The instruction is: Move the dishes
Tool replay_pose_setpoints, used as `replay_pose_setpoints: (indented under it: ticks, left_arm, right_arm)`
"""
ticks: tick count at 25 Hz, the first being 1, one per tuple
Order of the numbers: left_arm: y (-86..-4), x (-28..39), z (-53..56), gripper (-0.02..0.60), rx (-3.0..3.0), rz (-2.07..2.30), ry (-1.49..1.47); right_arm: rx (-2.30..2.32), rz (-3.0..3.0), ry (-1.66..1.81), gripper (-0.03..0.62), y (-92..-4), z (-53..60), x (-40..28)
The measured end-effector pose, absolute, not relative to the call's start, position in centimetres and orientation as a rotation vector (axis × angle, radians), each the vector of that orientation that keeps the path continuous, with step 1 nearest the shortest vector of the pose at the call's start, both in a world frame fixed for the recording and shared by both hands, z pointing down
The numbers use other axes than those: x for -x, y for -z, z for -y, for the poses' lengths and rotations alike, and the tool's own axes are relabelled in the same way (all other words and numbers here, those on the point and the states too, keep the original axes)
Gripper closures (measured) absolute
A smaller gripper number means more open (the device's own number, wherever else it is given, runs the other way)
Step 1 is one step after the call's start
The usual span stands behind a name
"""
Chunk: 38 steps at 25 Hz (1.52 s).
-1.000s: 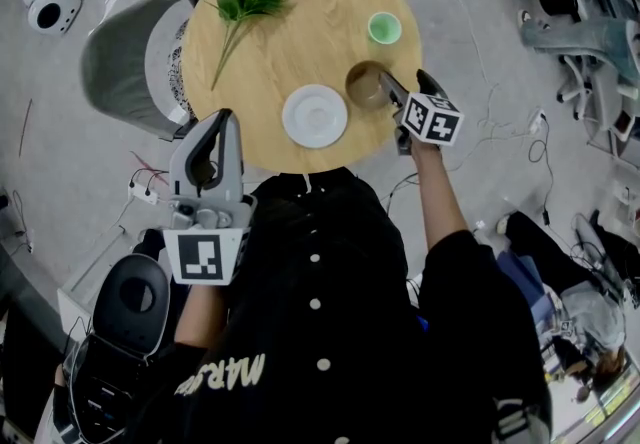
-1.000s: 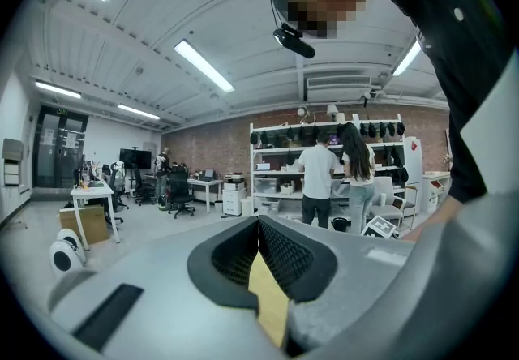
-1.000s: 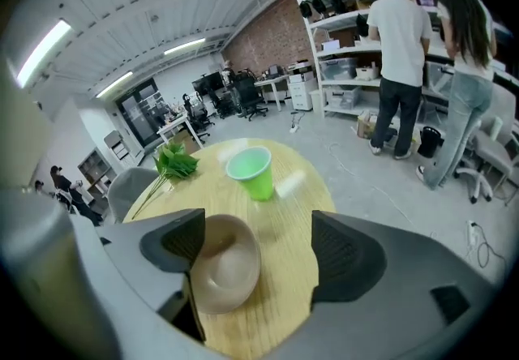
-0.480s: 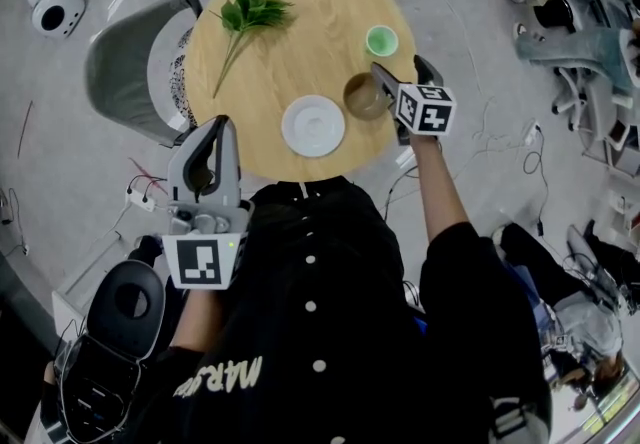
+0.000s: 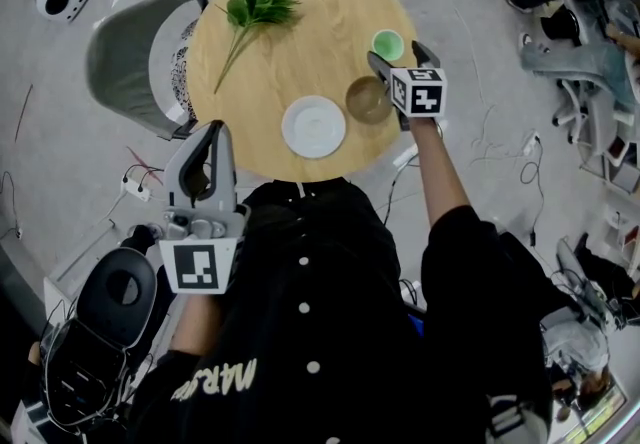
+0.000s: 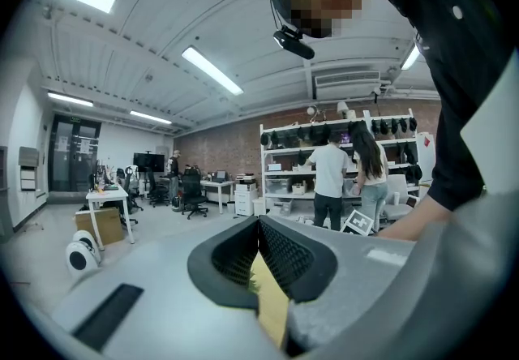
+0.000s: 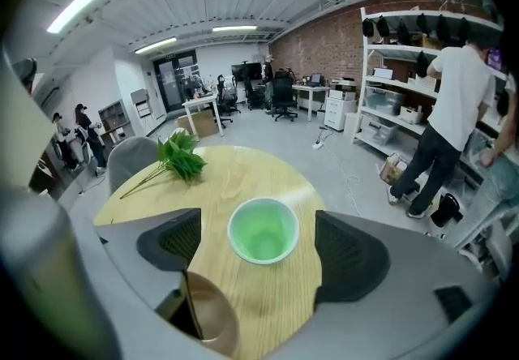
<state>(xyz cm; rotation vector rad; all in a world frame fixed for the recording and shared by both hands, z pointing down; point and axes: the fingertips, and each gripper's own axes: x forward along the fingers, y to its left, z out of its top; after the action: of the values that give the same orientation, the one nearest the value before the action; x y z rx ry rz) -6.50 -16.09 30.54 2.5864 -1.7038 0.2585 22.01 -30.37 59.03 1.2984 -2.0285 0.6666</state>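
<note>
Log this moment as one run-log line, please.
right gripper: open, jaws just opening wider, green cup between them untouched | left gripper: shut, empty, off table | brown cup, white saucer: on table

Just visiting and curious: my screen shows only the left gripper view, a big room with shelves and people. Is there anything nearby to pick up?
Observer: Yes. A round wooden table holds a white saucer, a brown cup and a green cup.
Visitor: What are the other tongs doing?
Observer: The right tongs are open and have just been opening. The green cup shows between their jaws, not gripped.
Visitor: Anything else on that table?
Observer: A leafy green sprig lies at the far side, away from the dishes.
</note>
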Motion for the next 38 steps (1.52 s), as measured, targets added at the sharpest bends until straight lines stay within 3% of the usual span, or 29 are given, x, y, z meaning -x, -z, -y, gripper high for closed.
replay_pose_setpoints:
  ticks: [15, 20, 38]
  left_arm:
    - [-31.7, 5.9, 16.4, 0.578, -2.502, 1.747, -0.317]
    - [-32.0, 5.8, 16.5, 0.578, -2.482, 1.754, -0.326]
    - [-31.7, 6.2, 16.7, 0.578, -2.488, 1.770, -0.298]
  right_arm:
    - [-1.208, 1.994, -0.647, 0.152, -61.9, 31.9, -21.6]
    - [-1.204, 1.978, -0.637, 0.224, -62.3, 32.1, -21.8]
    - [-1.210, 2.013, -0.606, 0.227, -60.2, 32.6, -20.6]
